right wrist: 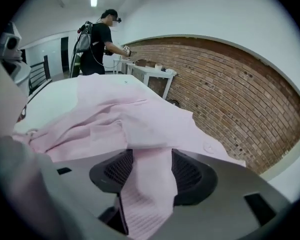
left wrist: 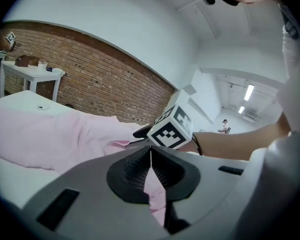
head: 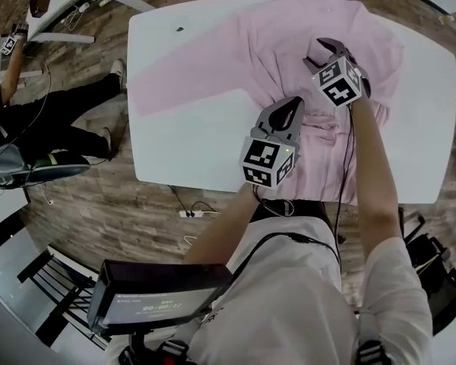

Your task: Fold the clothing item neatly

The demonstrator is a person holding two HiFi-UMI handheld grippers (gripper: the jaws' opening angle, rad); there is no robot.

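**Pink shirt on table: left pinch on, right jaws wide around a fold**

Nearest the head camera: a dark box (head: pixel 156 295) worn at the person's chest, with both forearms reaching out past it.

Left gripper (head: pixel 292 106): jaws clenched on a thin fold of the pink shirt (head: pixel 235 59). In the left gripper view the pads meet with only the cloth edge between them, and it hangs out below the jaws.

Right gripper (head: pixel 319 53): just beyond the left one and to its right, pointed down into the bunched middle of the shirt. Jaws stand wide. A strip of cloth runs through the gap in the right gripper view, but the pads do not look pressed on it. Reads as released, not a grip.

Shirt location: spread over the white table (head: pixel 175 143), under and ahead of both grippers. One sleeve runs out flat, well to the left of the left gripper. The body is rumpled around and beyond the right gripper.

Handling (judgement):
- Light, thin and limp. It will sag from any pinch and drag wrinkles along with it.
- Not fragile. It may slide on the smooth tabletop.
- Best taken at a hem, seam or folded edge, where doubled cloth gives the pads more to bite on.
- Use two pinches set apart along one edge, so the panel lifts straight rather than bunching.
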